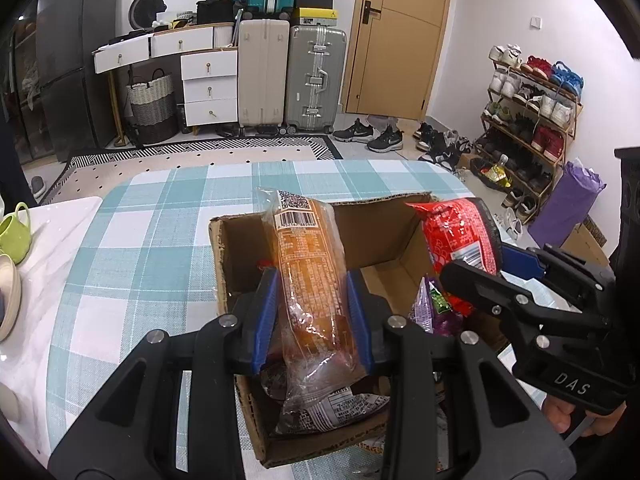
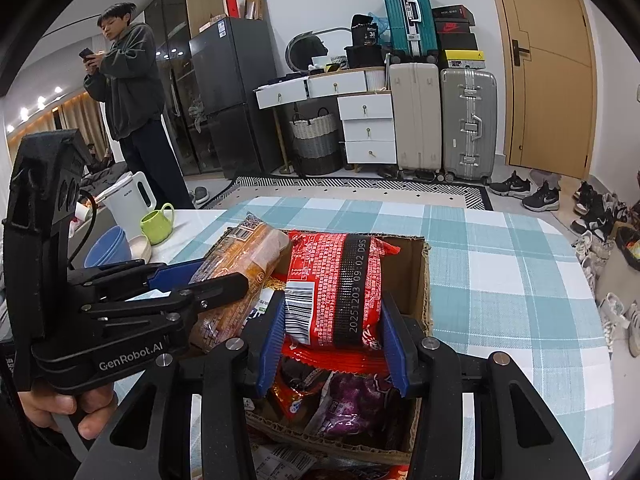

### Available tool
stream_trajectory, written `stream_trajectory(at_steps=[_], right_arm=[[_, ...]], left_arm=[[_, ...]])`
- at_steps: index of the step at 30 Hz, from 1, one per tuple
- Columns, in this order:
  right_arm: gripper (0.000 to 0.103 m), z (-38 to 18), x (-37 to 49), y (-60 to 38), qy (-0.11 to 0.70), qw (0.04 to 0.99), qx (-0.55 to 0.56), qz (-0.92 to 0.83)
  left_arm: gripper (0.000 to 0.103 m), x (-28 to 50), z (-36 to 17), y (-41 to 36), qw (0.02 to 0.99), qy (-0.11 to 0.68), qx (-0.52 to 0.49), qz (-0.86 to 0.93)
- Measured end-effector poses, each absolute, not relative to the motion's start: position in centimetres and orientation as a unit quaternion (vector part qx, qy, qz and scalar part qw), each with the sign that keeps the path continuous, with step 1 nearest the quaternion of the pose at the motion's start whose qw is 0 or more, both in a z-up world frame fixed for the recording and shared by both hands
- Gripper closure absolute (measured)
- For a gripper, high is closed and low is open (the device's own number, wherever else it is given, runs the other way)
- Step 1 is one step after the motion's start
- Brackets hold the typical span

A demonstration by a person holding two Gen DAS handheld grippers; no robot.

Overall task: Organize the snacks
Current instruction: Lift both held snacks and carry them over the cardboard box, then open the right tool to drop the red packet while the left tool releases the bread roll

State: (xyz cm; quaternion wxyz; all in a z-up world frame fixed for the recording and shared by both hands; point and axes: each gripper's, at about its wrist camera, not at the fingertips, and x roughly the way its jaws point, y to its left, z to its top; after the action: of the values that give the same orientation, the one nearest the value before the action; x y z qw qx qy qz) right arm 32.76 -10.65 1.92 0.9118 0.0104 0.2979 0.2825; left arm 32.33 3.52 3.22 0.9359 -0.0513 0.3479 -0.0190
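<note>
Over the cardboard box [image 1: 248, 236], left jaws grip an orange packet [image 1: 310, 264], right jaws a red packet [image 2: 340, 284].

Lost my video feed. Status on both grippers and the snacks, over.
Left gripper shut on orange snack pack. Right gripper shut on red snack pack. Both over open cardboard box, purple packet already inside. Nothing blocking.

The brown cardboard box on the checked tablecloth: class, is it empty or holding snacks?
Holding snacks: purple and red packets lie inside the brown cardboard box.
</note>
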Motion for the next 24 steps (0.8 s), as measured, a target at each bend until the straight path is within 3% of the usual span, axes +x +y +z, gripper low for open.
stream_trajectory(at_steps=[15, 24], right_arm=[[0.058, 0.9, 33.7, -10.9, 0.309, 0.908, 0.012, 0.283], [0.052, 2.1, 32.3, -12.2, 0.299, 0.914, 0.021, 0.275]], left_arm=[[0.072, 33.9, 1.5, 3.3, 0.93, 0.365, -0.041, -0.022], [0.072, 33.4, 2.1, 3.6, 0.928, 0.37, -0.046, -0.021]])
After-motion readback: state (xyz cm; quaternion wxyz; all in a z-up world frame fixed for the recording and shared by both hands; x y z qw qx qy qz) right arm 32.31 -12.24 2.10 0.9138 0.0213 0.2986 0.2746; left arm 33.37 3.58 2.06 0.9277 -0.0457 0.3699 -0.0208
